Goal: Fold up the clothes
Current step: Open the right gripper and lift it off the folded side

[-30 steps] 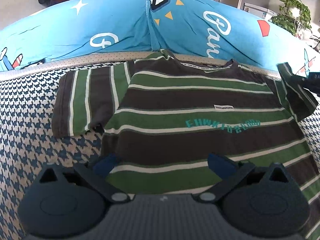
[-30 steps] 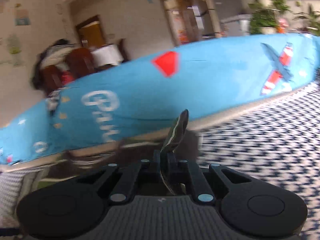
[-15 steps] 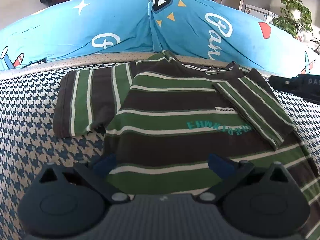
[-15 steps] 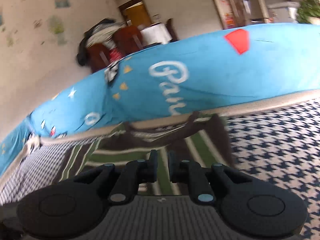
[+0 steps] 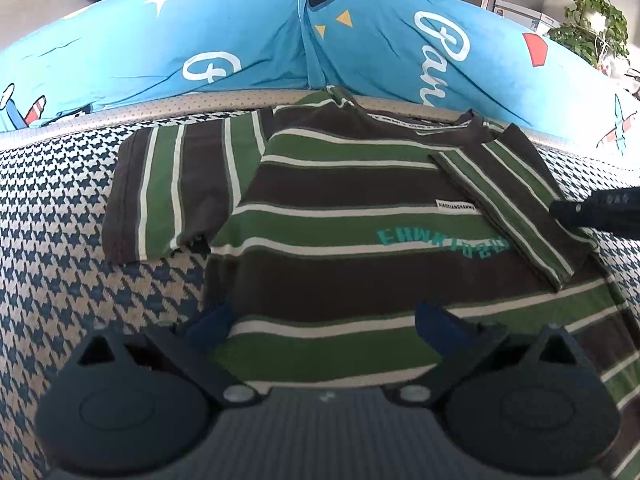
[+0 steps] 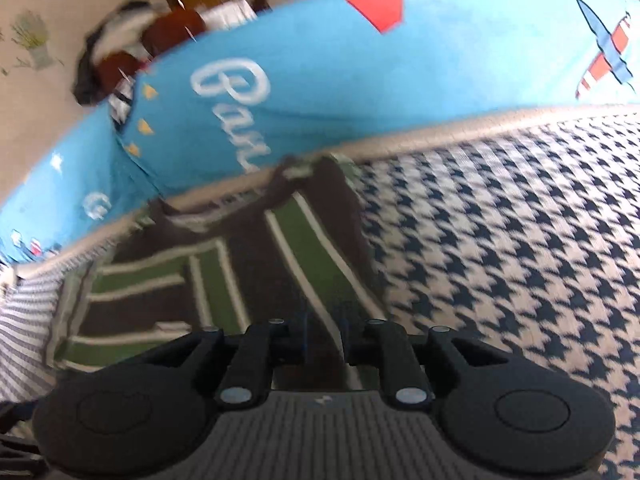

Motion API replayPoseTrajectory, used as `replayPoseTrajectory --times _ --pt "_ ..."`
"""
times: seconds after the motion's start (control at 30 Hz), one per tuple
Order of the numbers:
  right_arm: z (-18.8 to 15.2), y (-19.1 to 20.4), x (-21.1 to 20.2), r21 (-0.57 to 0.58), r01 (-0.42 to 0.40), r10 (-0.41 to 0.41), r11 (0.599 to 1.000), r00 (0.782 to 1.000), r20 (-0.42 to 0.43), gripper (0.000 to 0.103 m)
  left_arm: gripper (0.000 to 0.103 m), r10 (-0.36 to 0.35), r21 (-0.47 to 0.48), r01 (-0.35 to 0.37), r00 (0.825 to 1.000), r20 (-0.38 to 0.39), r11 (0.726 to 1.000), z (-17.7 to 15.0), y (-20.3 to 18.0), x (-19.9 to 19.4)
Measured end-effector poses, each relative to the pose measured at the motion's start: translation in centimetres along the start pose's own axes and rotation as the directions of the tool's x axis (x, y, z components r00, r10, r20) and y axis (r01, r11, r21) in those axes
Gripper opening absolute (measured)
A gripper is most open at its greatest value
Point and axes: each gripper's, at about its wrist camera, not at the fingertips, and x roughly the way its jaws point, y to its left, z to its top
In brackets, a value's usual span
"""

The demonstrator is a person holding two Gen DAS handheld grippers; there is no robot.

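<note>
A brown, green and white striped T-shirt (image 5: 320, 216) lies flat on the houndstooth cover, collar toward the blue pillows. Its right sleeve (image 5: 512, 200) is folded inward over the chest. The left sleeve (image 5: 176, 192) is spread out to the side. My left gripper (image 5: 320, 320) hangs open over the shirt's lower part, nothing between its blue pads. My right gripper (image 6: 323, 336) hovers over the folded sleeve (image 6: 304, 248), jaws a narrow gap apart and gripping nothing. In the left wrist view its dark housing (image 5: 596, 212) shows at the sleeve's right edge.
Long blue printed pillows (image 5: 200, 48) run along the far edge of the bed. The houndstooth cover (image 6: 520, 240) stretches bare to the right of the shirt. Behind the pillows are chairs, a fridge and a potted plant (image 5: 592, 20).
The right sleeve, held up in the right gripper a second ago, now lies folded across the chest. The right gripper let it go and tipped downward. The left gripper stayed put.
</note>
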Motion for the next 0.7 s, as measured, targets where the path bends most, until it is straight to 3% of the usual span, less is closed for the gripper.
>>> replayPoseTrajectory --times 0.53,0.7 --pt "-0.2 0.0 -0.5 -0.025 0.022 -0.022 0.999 1.000 -0.004 0.016 0.103 0.030 0.038 -0.029 0.999 -0.032 0.999 -0.7 -0.4 1.0" --pt "-0.4 1.2 -0.7 -0.112 0.036 -0.036 0.993 0.999 -0.001 0.025 0.103 0.048 0.063 -0.047 0.999 -0.019 0.997 -0.9 -0.8 1.1"
